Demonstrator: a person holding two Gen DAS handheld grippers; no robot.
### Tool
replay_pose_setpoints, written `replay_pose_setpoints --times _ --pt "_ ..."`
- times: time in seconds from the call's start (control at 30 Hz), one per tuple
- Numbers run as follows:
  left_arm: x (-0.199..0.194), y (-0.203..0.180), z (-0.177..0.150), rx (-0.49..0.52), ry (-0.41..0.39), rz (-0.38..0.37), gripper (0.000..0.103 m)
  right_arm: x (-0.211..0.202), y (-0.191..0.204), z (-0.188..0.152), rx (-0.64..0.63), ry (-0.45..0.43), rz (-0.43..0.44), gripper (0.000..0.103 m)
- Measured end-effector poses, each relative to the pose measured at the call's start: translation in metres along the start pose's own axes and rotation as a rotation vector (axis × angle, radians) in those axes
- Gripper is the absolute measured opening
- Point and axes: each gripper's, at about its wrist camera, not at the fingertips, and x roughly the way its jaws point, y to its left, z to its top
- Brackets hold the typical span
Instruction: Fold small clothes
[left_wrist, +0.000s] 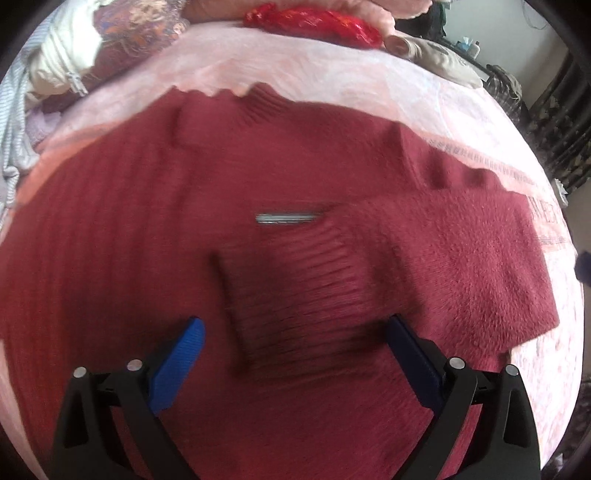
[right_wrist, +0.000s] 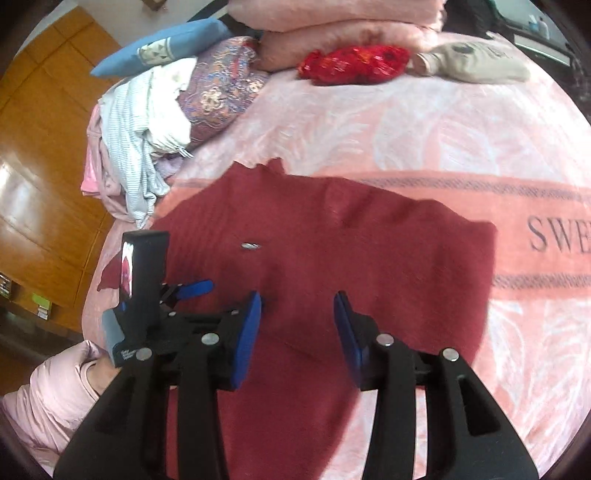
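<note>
A dark red knit sweater (left_wrist: 332, 170) lies spread flat on the pink bed cover, with a ribbed cuff (left_wrist: 303, 295) folded over its middle and a small silver tag (left_wrist: 284, 218) above it. My left gripper (left_wrist: 293, 325) is open just above the ribbed cuff and holds nothing. In the right wrist view the same sweater (right_wrist: 369, 236) fills the middle, and my right gripper (right_wrist: 297, 299) is open above its lower part, empty. The left gripper (right_wrist: 192, 288) shows at the left of that view, over the sweater's left side.
A pile of clothes (right_wrist: 147, 122) and a patterned cushion (right_wrist: 221, 92) lie at the bed's far left. A red bundle (right_wrist: 354, 62), a beige garment (right_wrist: 476, 62) and folded pink blankets (right_wrist: 332, 22) lie at the far edge. A wooden wardrobe (right_wrist: 44, 155) stands left.
</note>
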Motion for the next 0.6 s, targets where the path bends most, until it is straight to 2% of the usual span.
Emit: replay_pose_setpoints --times 0.07,0.1,0.13,0.17,0.23,0.33,0.4,0.5,0.6 --pt "-0.002 -0.01 -0.001 0.005 -0.038 0.006 0.082 0.001 -0.006 -0.004 -0.008 -0.003 -0.029 0.042" --pt "-0.005 -0.013 -0.001 0.006 -0.05 0.0 0.071 -0.001 -0.01 -0.007 -0.005 -0.005 -0.037 0.042" --pt "-0.007 -0.015 0.001 0.006 -0.055 -0.021 0.052 -0.003 -0.015 -0.008 0.004 -0.007 -0.043 0.042" --pt "-0.009 -0.015 0.002 0.007 -0.059 -0.042 0.045 -0.005 -0.02 -0.01 0.016 -0.011 -0.045 0.042" --pt "-0.015 -0.012 0.005 -0.002 -0.063 -0.095 0.024 -0.009 -0.028 -0.011 0.044 -0.02 -0.051 0.042" --pt "-0.026 -0.003 0.007 -0.009 -0.077 -0.145 0.018 -0.015 -0.04 -0.011 0.087 -0.038 -0.056 0.042" --pt "-0.041 0.005 0.011 0.024 -0.122 -0.128 0.018 -0.015 -0.044 -0.01 0.101 -0.043 -0.062 0.042" --pt "-0.064 0.031 0.019 0.041 -0.179 -0.131 0.02 -0.009 -0.046 -0.009 0.117 -0.034 -0.073 0.042" --pt "-0.08 0.063 0.025 0.024 -0.217 -0.101 0.025 0.002 -0.044 -0.008 0.127 -0.012 -0.072 0.042"
